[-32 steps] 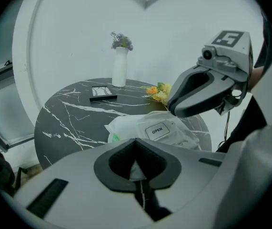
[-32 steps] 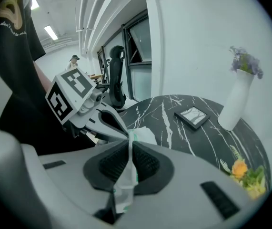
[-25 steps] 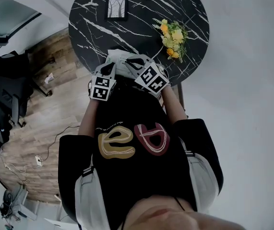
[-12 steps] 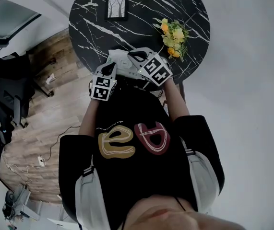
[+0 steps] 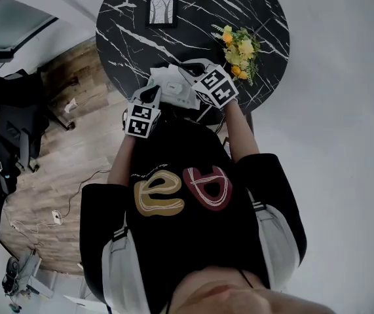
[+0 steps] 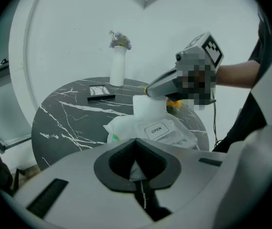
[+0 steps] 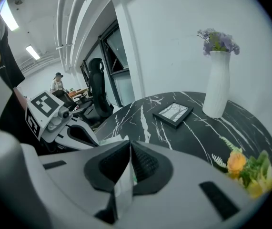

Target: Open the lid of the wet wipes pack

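Observation:
The white wet wipes pack (image 5: 168,84) lies near the front edge of the round black marble table (image 5: 128,31). Seen from the left gripper view, its top carries an "OPEN" label (image 6: 156,129). My left gripper (image 6: 135,146) is shut on the pack's near edge (image 6: 134,168) and shows at the left of the head view (image 5: 152,91). A thin white flap (image 6: 149,109) stands up from the pack's top. My right gripper (image 7: 129,148) is shut on that flap (image 7: 123,187). The right gripper's tip (image 6: 147,90) hangs just above the pack.
Standing at the table's far edge is a white vase (image 7: 217,82) holding purple flowers. A black picture frame (image 5: 160,10) lies flat near it. Yellow flowers (image 5: 238,51) lie on the right side of the table. A dark chair (image 5: 10,129) stands on the wooden floor to the left.
My right gripper has moved to the right and slightly away from my body, drawing the white flap up off the pack. The left gripper and the pack have stayed put.

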The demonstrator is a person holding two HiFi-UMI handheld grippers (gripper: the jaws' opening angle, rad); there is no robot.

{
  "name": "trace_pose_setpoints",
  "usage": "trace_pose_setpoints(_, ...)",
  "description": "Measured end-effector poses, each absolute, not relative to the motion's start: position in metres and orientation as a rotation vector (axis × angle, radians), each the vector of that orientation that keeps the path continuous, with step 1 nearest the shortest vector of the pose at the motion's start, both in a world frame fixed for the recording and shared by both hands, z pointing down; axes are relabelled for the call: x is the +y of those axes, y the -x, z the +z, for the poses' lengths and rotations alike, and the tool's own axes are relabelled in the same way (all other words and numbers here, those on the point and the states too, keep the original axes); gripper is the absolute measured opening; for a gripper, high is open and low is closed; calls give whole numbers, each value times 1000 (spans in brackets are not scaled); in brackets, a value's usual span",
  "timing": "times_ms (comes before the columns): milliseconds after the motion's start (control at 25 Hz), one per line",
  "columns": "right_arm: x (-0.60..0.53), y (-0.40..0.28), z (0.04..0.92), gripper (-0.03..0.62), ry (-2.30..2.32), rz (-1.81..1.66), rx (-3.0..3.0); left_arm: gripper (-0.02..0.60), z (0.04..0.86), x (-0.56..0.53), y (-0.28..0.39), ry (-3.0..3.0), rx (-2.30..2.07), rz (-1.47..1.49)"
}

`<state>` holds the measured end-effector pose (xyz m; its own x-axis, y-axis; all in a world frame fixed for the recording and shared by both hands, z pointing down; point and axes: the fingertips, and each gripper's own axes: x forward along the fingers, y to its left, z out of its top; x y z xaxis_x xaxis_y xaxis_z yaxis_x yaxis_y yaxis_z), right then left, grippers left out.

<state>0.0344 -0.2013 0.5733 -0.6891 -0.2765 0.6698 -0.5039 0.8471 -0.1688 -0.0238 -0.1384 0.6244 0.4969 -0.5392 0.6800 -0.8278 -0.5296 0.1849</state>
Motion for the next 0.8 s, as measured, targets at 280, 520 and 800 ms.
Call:
trace_pose_setpoints(280,-214,-40,586,26,-591,565,-2360,17,629,-136,25,-2237,-1124,772)
trace_pose_setpoints(520,-223,-43,598,32,-614,693,-2369,18,628,-137,24,-2237,-1129,760)
trace_pose_setpoints(800,-227,-44,609,37,-584,734,-2364,18,626,-139,25,-2235,-1128,755)
